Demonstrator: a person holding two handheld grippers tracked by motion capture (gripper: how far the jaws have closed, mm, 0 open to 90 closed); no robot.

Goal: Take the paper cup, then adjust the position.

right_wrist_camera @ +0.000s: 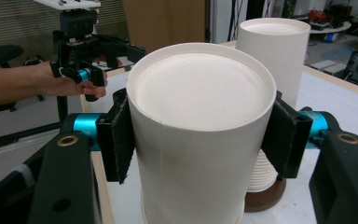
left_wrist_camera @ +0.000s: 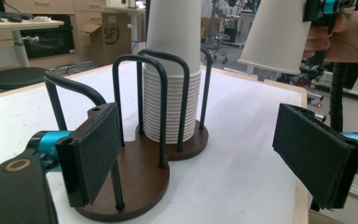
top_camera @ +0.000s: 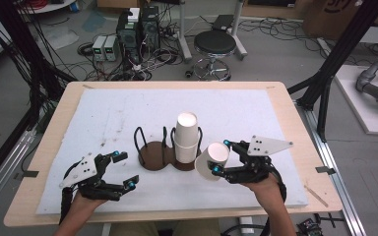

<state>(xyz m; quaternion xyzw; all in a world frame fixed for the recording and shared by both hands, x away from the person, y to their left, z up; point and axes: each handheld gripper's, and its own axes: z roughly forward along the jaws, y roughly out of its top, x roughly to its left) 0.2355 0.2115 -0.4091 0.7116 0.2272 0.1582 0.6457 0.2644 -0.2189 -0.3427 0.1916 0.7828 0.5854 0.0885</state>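
Squarely between right gripper (right_wrist_camera: 200,140) pads, paper cup (right_wrist_camera: 200,130)

White felt mat (top_camera: 103,118) spread over the wooden table (top_camera: 295,142), black round stool (top_camera: 215,45) on the floor past the table's far edge, computer towers (top_camera: 138,29) amid tangled cables (top_camera: 108,69) beyond the far left corner, cardboard box (left_wrist_camera: 109,37) farther off.

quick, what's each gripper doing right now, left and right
Left gripper: open, fingers wide apart, holding nothing.
Right gripper: closed on a white paper cup, one finger on each side.
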